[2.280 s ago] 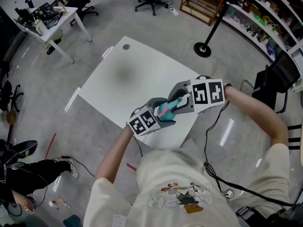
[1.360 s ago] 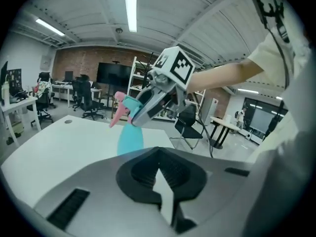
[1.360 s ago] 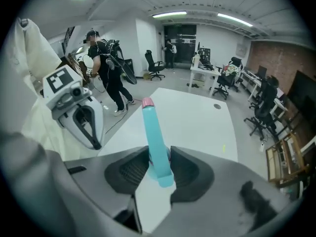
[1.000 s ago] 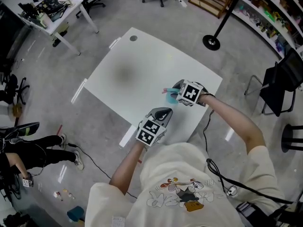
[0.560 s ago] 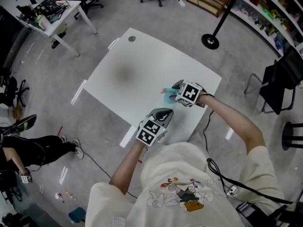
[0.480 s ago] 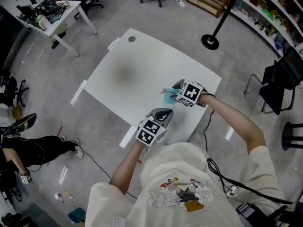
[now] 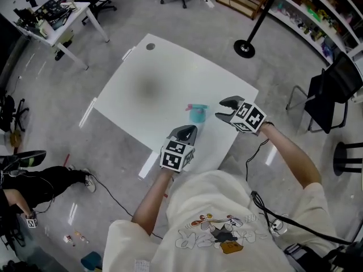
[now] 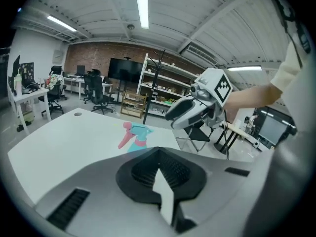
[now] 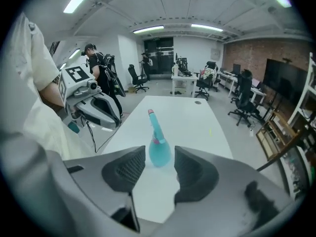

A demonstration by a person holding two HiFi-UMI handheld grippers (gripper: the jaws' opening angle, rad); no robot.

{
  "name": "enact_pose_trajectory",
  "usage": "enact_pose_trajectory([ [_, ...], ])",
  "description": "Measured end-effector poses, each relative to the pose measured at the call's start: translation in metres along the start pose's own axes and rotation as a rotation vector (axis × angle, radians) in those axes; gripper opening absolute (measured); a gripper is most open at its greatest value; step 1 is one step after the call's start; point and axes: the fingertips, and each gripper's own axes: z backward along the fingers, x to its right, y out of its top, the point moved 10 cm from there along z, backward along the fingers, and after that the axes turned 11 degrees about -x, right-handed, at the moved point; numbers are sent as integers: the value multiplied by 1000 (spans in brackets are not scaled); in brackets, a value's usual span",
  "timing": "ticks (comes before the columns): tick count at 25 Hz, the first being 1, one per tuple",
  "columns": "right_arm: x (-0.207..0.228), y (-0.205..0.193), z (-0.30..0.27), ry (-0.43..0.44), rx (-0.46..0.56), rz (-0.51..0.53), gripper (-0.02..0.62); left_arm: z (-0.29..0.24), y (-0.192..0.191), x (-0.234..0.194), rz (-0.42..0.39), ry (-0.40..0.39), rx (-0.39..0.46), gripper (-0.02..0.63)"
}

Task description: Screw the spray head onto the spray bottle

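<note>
The teal spray bottle [image 7: 198,113] with its pink spray head on top stands upright by itself on the white table [image 7: 153,89], near the front right corner. In the right gripper view the bottle [image 9: 159,149] rises just beyond my jaws. My right gripper [image 7: 226,110] is open a short way to the bottle's right, with nothing between its fingers [image 9: 131,168]. My left gripper [image 7: 186,132] is shut and empty just in front of the bottle. From the left gripper view [image 8: 159,169] the bottle [image 8: 137,137] shows partly hidden behind the shut jaws.
The table's front edge [image 7: 215,157] runs close behind both grippers. Off the table there are a black stand base [image 7: 244,49], a black chair [image 7: 334,86], shelves at the back right, a cluttered desk [image 7: 48,13] at far left, and a person [image 7: 34,180] low on the floor.
My right gripper has let go of the bottle, opened and drawn back to the right. The bottle now stands alone on the table. The left gripper stays shut near the front edge.
</note>
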Motion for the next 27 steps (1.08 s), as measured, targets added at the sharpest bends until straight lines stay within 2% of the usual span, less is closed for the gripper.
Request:
enact_pose_trajectory([
  [1, -1, -10, 5, -31, 28, -17, 170, -1, -1, 5, -1, 2, -2, 6],
  [3, -2, -29, 16, -73, 100, -103, 40, -6, -4, 16, 3, 10, -20, 6],
  [4, -3, -36, 21, -77, 132, -154, 8, -8, -4, 20, 22, 13, -28, 6],
  [7, -7, -47, 30, -66, 189, -228, 8, -7, -1, 34, 110, 25, -9, 6],
  [9, -13, -51, 33, -48, 214, -244, 6, -7, 2, 49, 132, 40, 5, 6],
  [15, -41, -64, 48, -19, 243, -252, 6, -11, 23, 93, 104, 106, 24, 6],
  [18, -58, -78, 62, 44, 256, -349, 6, -5, 27, 117, 115, 124, 36, 6],
  [23, -80, -92, 84, 30, 311, -381, 6, 3, 24, 145, 111, 150, 35, 6],
  [27, -94, -109, 89, 41, 307, -409, 6, 1, 17, 167, 135, 160, 33, 6],
])
